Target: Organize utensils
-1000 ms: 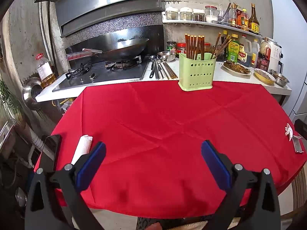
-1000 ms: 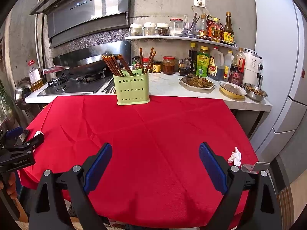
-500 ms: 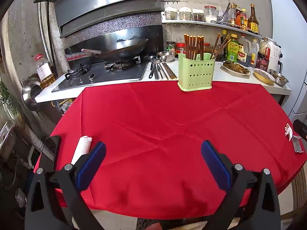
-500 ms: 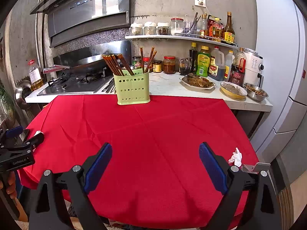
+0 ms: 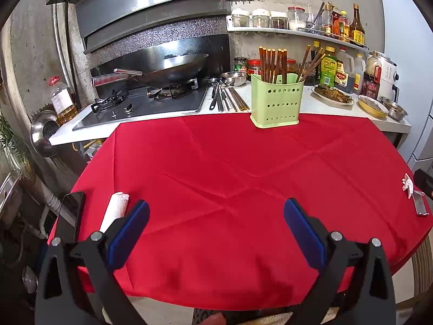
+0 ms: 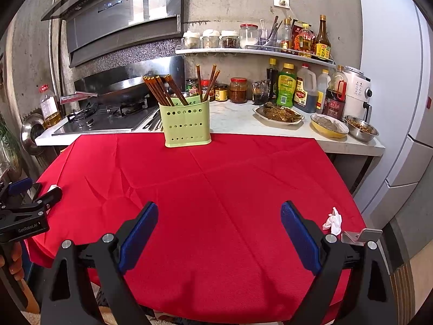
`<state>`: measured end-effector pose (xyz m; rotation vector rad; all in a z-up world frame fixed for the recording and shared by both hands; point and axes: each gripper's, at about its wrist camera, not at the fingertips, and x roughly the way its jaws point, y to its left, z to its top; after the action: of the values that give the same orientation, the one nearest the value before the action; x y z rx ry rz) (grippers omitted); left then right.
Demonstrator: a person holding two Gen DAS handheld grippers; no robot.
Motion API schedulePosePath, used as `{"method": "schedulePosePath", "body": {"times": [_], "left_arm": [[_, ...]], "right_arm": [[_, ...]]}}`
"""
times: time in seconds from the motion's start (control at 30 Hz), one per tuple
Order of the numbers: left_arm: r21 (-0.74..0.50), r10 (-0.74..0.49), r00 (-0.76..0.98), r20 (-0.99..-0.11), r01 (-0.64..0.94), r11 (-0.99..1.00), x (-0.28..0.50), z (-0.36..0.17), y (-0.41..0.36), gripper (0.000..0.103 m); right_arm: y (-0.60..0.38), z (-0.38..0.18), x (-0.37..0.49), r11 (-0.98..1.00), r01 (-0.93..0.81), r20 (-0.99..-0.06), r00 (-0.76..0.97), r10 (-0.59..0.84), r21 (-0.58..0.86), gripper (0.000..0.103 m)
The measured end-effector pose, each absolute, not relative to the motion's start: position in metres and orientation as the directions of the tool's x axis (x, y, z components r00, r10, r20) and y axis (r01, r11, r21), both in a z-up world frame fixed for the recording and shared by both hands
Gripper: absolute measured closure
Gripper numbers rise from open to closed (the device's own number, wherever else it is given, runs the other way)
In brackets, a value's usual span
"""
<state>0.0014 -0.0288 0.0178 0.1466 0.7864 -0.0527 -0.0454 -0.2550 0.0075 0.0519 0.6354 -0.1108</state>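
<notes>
Brown chopsticks [image 5: 272, 65] stand upright in a green perforated holder [image 5: 276, 104] at the red table's far edge.

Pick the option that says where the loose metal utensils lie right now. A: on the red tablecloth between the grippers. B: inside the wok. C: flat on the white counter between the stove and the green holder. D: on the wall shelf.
C: the loose metal utensils lie flat on the white counter, between the stove and the green holder.

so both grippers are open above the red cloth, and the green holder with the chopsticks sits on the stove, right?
Not the stove. The left wrist view shows the green holder at the far edge of the red cloth, right of the stove. Left gripper and right gripper are open.
</notes>
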Motion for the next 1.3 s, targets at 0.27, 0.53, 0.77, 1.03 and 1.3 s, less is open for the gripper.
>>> {"method": "schedulePosePath", "body": {"times": [0.27, 0.53, 0.77, 1.03, 1.3], "left_arm": [[0.102, 0.000, 0.696, -0.718, 0.106, 0.989, 0.002, 0.015, -0.027, 0.006], [0.105, 0.004, 0.698, -0.716, 0.102, 0.989, 0.001, 0.015, -0.027, 0.006], [0.112, 0.006, 0.701, -0.713, 0.105, 0.988, 0.001, 0.016, -0.027, 0.006], [0.109, -0.010, 0.703, -0.711, 0.124, 0.986, 0.002, 0.015, -0.026, 0.006], [0.114, 0.002, 0.686, -0.727, 0.118, 0.986, 0.012, 0.005, -0.024, 0.006]], "right_arm": [[-0.257, 0.007, -0.046, 0.993, 0.120, -0.595, 0.799, -0.089, 0.013, 0.012], [-0.258, 0.006, -0.047, 0.993, 0.120, -0.602, 0.794, -0.087, 0.014, 0.012], [-0.259, 0.006, -0.046, 0.993, 0.118, -0.603, 0.793, -0.086, 0.014, 0.012], [-0.259, 0.001, -0.045, 0.993, 0.120, -0.612, 0.787, -0.085, 0.016, 0.012], [-0.266, -0.007, -0.035, 0.991, 0.132, -0.631, 0.771, -0.083, 0.032, 0.012]]}}
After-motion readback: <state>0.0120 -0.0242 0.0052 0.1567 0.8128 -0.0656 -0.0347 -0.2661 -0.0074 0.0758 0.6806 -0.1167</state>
